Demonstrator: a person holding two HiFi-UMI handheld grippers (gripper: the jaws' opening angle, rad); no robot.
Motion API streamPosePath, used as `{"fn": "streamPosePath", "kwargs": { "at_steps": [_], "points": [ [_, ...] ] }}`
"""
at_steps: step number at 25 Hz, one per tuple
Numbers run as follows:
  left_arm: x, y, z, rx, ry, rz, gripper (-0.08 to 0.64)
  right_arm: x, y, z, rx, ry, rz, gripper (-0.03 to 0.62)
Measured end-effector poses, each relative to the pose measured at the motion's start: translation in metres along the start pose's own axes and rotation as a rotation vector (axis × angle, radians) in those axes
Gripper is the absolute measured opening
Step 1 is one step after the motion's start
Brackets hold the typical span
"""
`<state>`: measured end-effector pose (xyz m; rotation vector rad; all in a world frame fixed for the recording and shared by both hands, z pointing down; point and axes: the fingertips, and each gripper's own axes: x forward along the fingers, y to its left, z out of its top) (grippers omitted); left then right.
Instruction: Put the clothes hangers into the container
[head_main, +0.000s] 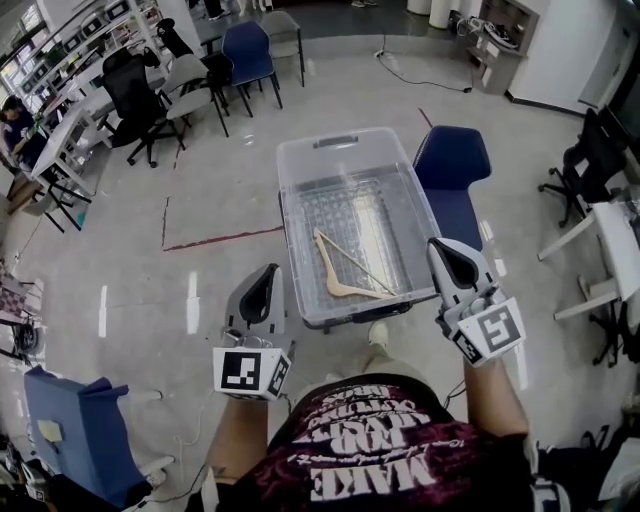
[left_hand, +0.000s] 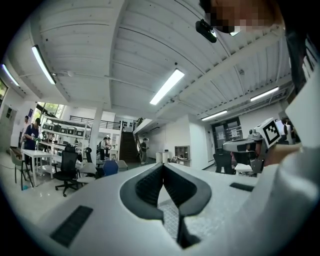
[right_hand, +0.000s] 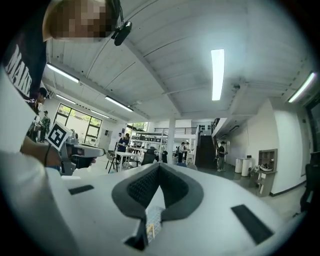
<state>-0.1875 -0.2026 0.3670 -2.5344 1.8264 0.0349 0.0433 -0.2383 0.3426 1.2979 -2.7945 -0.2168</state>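
A clear plastic container (head_main: 300, 160) stands on the floor in front of me, with one wooden clothes hanger (head_main: 345, 268) lying inside it near the front. My left gripper (head_main: 268, 272) is raised to the left of the container's near corner, shut and empty. My right gripper (head_main: 442, 248) is held up at the container's right front corner, also shut with nothing in it. In the left gripper view the jaw tips of the left gripper (left_hand: 163, 166) meet, and in the right gripper view those of the right gripper (right_hand: 159, 165) touch too. Both cameras point up at the ceiling.
A blue chair (head_main: 452, 170) stands right of the container, another blue chair (head_main: 75, 425) at my near left. Desks and office chairs (head_main: 140, 95) fill the far left, a white table (head_main: 618, 245) the right. Red tape lines (head_main: 215, 240) mark the floor. People stand in the distance.
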Motion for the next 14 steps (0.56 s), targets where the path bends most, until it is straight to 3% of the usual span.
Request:
{"fn": "streamPosePath", "kwargs": {
  "at_steps": [7,14],
  "points": [
    [-0.009,-0.003,-0.001,0.043,0.010,0.006,0.006,-0.007,0.006,-0.008,0.002,0.019,-0.013,0.003],
    [-0.013,-0.002,-0.005,0.031,0.013,0.010,0.006,-0.006,0.009,-0.015,0.003,0.032,-0.006,0.003]
  ]
}}
